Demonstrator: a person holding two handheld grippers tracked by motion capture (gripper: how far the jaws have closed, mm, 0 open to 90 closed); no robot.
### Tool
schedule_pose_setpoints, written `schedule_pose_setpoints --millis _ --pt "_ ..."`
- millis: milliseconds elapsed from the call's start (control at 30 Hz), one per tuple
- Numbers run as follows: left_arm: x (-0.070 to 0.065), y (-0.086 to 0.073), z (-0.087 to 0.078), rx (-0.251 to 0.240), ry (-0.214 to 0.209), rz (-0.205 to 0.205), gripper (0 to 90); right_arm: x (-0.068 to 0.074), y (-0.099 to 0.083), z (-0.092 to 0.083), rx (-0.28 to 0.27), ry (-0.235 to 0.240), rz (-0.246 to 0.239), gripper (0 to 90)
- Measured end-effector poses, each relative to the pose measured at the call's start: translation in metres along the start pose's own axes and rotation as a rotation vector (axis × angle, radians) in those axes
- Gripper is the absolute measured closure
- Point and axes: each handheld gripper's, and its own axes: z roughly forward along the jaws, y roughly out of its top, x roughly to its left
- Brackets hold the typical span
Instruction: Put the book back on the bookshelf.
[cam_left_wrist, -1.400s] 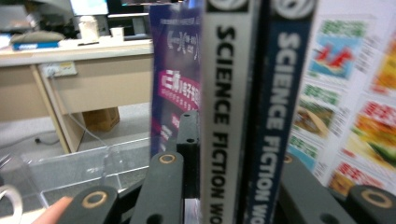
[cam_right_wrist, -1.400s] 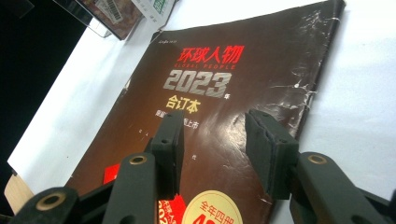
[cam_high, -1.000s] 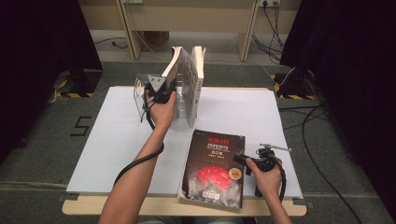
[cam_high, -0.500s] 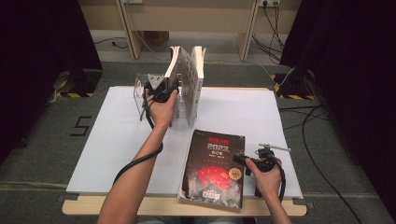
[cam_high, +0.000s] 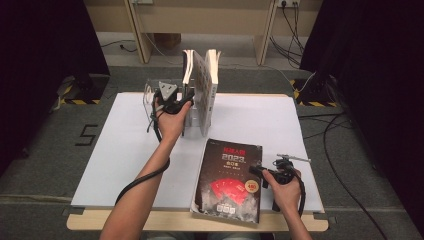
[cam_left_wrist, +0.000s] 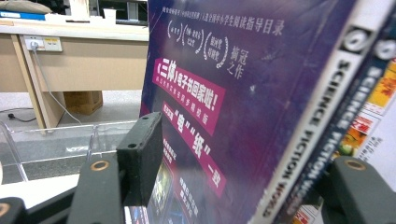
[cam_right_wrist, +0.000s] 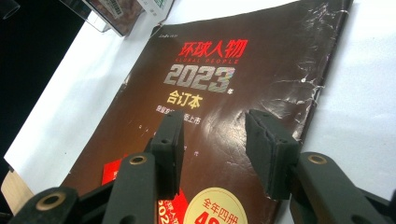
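Two thick books (cam_high: 202, 87) stand upright in a clear acrylic holder (cam_high: 149, 94) at the back middle of the white table. My left gripper (cam_high: 181, 101) reaches them from the left. In the left gripper view the purple-covered book (cam_left_wrist: 243, 93) stands between the jaws of the left gripper (cam_left_wrist: 243, 163). Those jaws have just been opening, and the pads no longer squeeze it. A dark brown "2023" book (cam_high: 230, 180) lies flat near the front edge. My right gripper (cam_high: 258, 172) hovers open over its right side, with only the cover (cam_right_wrist: 205, 79) seen between the right gripper's jaws (cam_right_wrist: 215, 149).
The white board (cam_high: 120, 150) covers the table; its left half is bare. The acrylic holder's rail (cam_left_wrist: 56, 140) runs left of the purple book. Desk legs, wall sockets and cables lie on the floor behind (cam_high: 295, 30). Dark curtains flank both sides.
Only a slight shift of the left hand at the upright books shows. The right hand and the flat book have stayed put.
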Motion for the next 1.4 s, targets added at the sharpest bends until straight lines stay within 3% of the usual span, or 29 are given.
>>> schedule_pose_setpoints --millis 167,300,500,967,1167,1400 --pt "-0.001 0.0 -0.007 -0.001 -0.01 0.025 34.6 0.001 0.0 0.0 -0.001 0.001 -0.002 58.0" --pt "0.0 -0.001 -0.014 -0.005 -0.02 0.073 32.2 0.001 0.0 0.0 0.0 0.0 -0.003 58.0" --pt "0.0 -0.003 -0.022 -0.008 -0.029 0.098 30.6 0.003 0.0 0.001 0.002 0.002 -0.006 58.0" --pt "0.0 -0.013 -0.034 -0.002 -0.065 0.1 28.6 0.004 0.001 0.001 0.001 -0.001 -0.007 58.0" --pt "0.003 -0.02 -0.042 0.008 -0.091 0.068 27.9 0.005 0.001 0.001 -0.002 -0.001 -0.01 58.0" --pt "0.007 -0.03 -0.052 0.029 -0.1 0.078 27.5 0.007 0.001 0.002 0.005 -0.003 -0.004 58.0"
